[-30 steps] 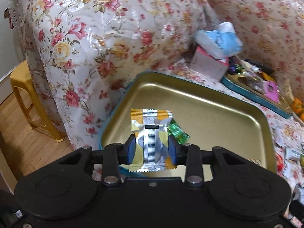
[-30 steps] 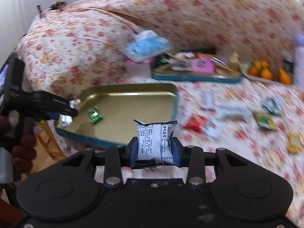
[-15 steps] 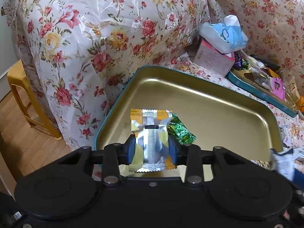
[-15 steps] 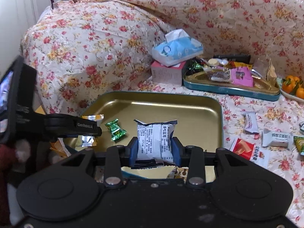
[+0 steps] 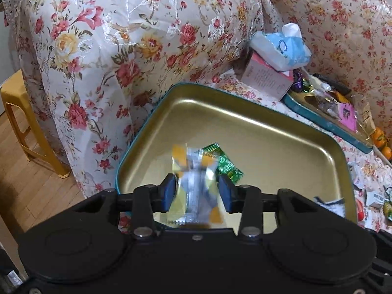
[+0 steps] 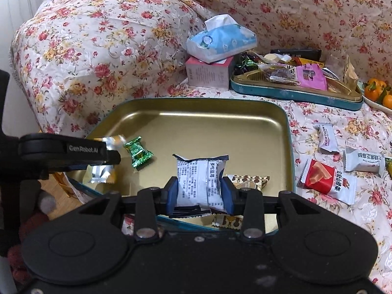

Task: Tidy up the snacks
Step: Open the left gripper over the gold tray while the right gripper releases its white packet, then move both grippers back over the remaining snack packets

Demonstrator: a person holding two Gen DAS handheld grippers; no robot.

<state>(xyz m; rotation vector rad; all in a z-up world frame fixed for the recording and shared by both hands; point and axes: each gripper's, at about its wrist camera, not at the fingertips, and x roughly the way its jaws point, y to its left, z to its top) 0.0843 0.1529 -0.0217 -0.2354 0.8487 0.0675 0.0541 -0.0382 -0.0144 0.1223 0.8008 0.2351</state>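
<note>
A gold tray with a teal rim (image 5: 269,132) (image 6: 208,122) lies on the floral cloth. My left gripper (image 5: 197,192) (image 6: 115,158) hangs over the tray's near left corner, and its jaws are opening. Between them a yellow and silver snack packet (image 5: 196,183) (image 6: 100,171) is blurred and slipping down, and the pads no longer press it. A green candy (image 5: 227,164) (image 6: 138,153) lies in the tray just beyond. My right gripper (image 6: 199,191) is shut on a white snack packet (image 6: 201,178) above the tray's front edge. Beside it a brown patterned packet (image 6: 250,180) lies in the tray.
A blue tissue pack (image 6: 220,40) sits on a pink box (image 6: 208,73) behind the tray. A second teal tray (image 6: 294,93) holds several snacks, with oranges (image 6: 377,91) to its right. Loose packets (image 6: 328,180) lie on the cloth at right. A yellow stool (image 5: 22,122) stands at left.
The left jaws have widened and the yellow packet has begun to slide down out of them. The right gripper, still holding the white packet, has come in over the gold tray.
</note>
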